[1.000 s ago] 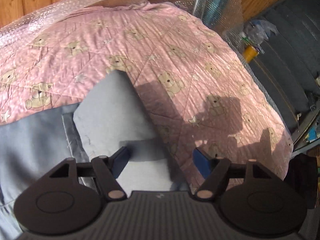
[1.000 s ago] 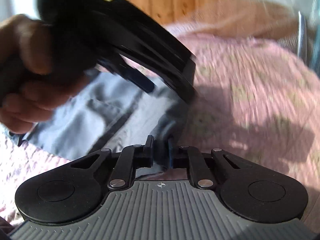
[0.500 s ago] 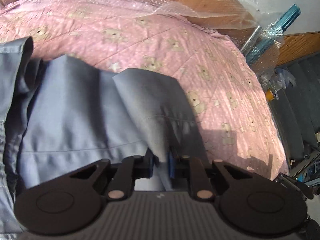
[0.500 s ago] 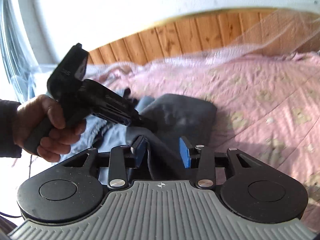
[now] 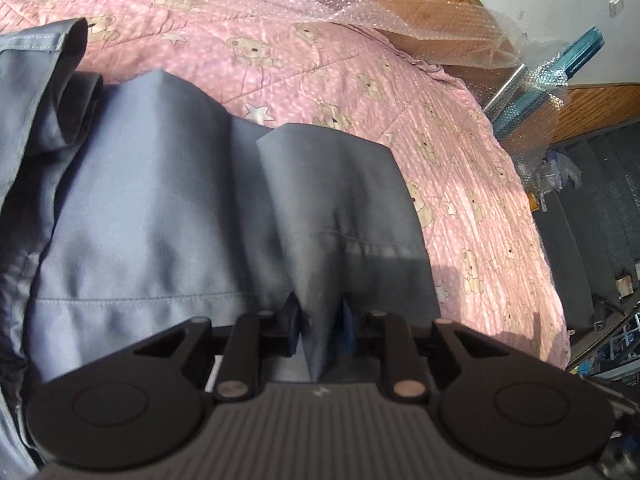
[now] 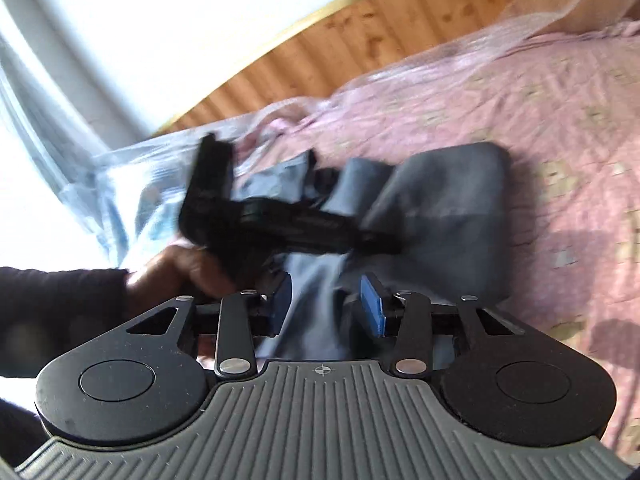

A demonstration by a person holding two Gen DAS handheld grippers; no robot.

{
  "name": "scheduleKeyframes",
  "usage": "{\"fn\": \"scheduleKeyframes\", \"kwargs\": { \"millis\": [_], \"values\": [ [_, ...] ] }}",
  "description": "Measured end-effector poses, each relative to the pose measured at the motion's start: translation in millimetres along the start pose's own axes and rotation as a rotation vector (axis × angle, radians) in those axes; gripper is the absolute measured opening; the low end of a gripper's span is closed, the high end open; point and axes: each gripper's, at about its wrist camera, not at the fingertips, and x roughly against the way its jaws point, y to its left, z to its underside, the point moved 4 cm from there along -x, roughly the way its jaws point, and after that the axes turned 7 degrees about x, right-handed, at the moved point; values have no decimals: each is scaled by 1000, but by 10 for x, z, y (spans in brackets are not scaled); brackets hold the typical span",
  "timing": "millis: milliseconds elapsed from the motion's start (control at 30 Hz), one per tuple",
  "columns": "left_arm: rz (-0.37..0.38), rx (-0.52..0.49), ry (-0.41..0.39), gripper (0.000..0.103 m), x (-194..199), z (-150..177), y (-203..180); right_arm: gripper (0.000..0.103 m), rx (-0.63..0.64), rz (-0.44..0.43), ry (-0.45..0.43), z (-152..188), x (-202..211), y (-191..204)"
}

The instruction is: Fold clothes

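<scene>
A grey-blue garment point(image 5: 160, 208) lies rumpled and partly folded on a pink quilt with a bear print point(image 5: 460, 152). My left gripper point(image 5: 320, 328) pinches a raised ridge of that cloth between its blue pads, and its jaws are opening. In the right wrist view, a hand point(image 6: 176, 268) holds the left gripper point(image 6: 384, 242) low over the garment point(image 6: 448, 216). My right gripper point(image 6: 326, 304) sits just in front of it. Its jaws are opening, and a loose hump of cloth lies between the pads, clear of the right one.
Bubble wrap point(image 5: 400, 12) drapes the wooden headboard point(image 6: 360, 40) at the far side of the bed. Wrapped blue bars point(image 5: 560, 68) and dark clutter stand past the bed's right edge. A pale curtain point(image 6: 48, 140) hangs at the left.
The left gripper swung left across the garment, closed on a fold, and has since eased a little. The right gripper went from shut on cloth to open and pulled back.
</scene>
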Motion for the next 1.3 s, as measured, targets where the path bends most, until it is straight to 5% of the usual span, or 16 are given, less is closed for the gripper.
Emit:
{"fn": "scheduleKeyframes", "kwargs": {
  "millis": [67,133,367,500,633,700,867,1000,1067,1133,1167,1200,1300],
  "values": [
    [8,-5,-15,16,26,-44,-88,46,-86,146,-2,-35,-14,-373],
    [41,-15,-32,11,136,-100,-249,46,-238,197,-8,-20,5,-775],
    [101,-48,-97,11,817,-382,-886,47,-350,71,-49,6,1,-1109],
    [52,-71,-101,10,940,-624,-1127,49,-216,111,27,-58,-291,-1049],
    [17,-101,-96,11,995,-844,-1349,43,44,-36,249,150,-664,-689],
    [-4,-120,-82,11,1025,-937,-1449,44,166,-47,283,272,-648,-523],
    [-88,-187,-57,11,1076,-1046,-1618,60,171,-29,70,119,-268,-498],
    [-131,-210,-45,11,1046,-1061,-1700,58,191,-156,16,-103,-116,-415],
    [-143,-224,-39,11,1026,-1039,-1742,59,215,-152,-16,-152,-102,-384],
    [-154,-231,-38,11,1017,-1018,-1769,53,193,-136,-51,-195,-153,-410],
    [-159,-235,-37,11,1013,-1008,-1782,44,180,-121,-45,-195,-217,-431],
    [-165,-239,-37,11,1008,-998,-1795,17,172,-129,-35,-181,-277,-446],
    [-174,-230,-48,11,987,-1024,-1821,0,117,-115,-33,-61,-347,-504]
  ]
}}
